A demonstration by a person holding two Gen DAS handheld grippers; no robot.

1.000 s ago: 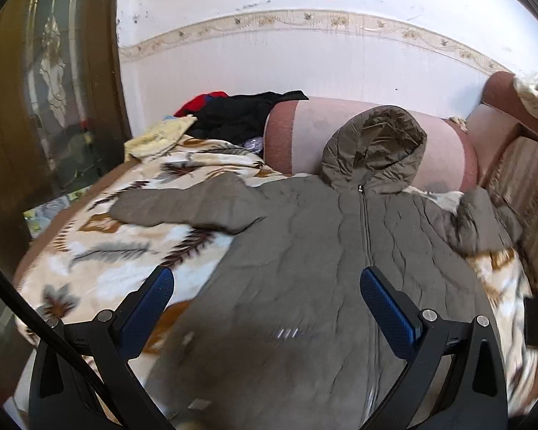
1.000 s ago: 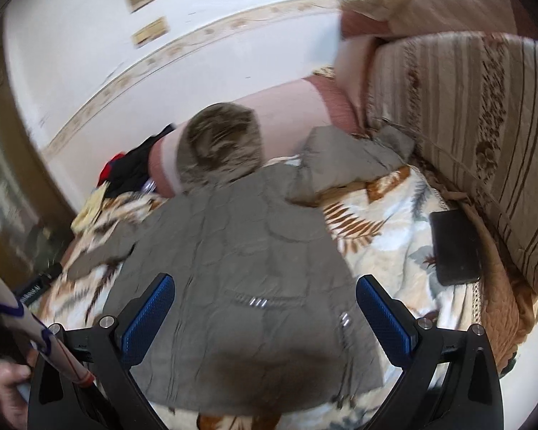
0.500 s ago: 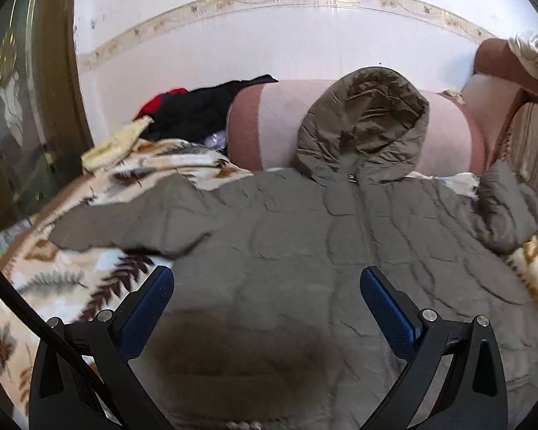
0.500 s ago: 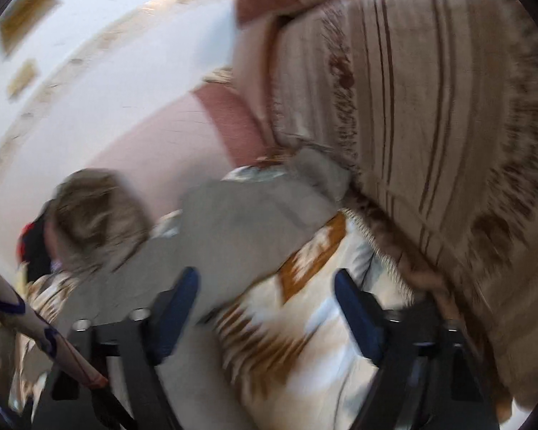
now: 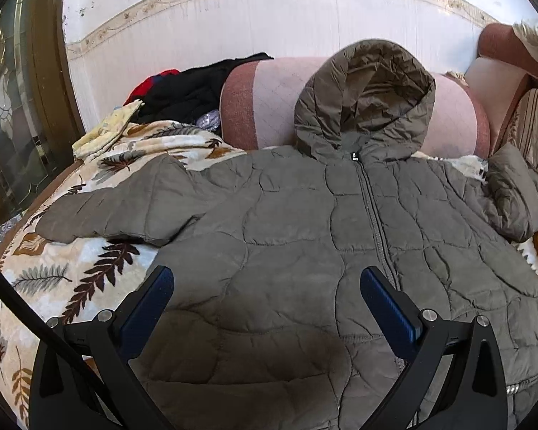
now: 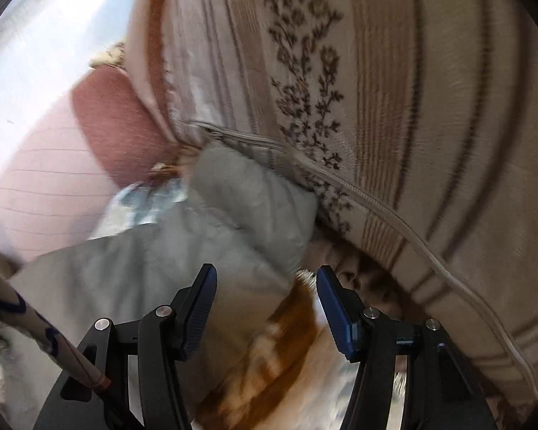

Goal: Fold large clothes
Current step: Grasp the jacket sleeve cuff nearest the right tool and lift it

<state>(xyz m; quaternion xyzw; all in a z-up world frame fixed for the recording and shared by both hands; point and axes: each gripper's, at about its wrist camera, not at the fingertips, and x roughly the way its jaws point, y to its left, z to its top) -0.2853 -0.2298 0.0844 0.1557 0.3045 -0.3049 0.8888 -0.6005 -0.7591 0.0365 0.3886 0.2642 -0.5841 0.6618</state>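
An olive-grey quilted hooded jacket (image 5: 305, 236) lies front up on a leaf-patterned blanket (image 5: 71, 279), zipped, hood (image 5: 366, 96) resting against a pink bolster. Its one sleeve (image 5: 118, 208) stretches out to the left; the other sleeve (image 5: 513, 193) is bunched at the right. My left gripper (image 5: 267, 290) is open and empty above the jacket's lower front. My right gripper (image 6: 265, 286) is open, narrower than before, just short of the bunched sleeve's end (image 6: 254, 211), which lies against a striped cushion (image 6: 394, 107). The right view is blurred.
A pink bolster (image 5: 276, 104) lies along the wall. Black and red clothes (image 5: 186, 89) are piled at its left end. A striped floral cushion bounds the right side (image 5: 534, 132). A wooden glazed door (image 5: 14, 100) stands at the left.
My right gripper has swung right and down to the bunched sleeve by the cushion, and its jaws have narrowed. My left gripper has moved in closer over the jacket's front.
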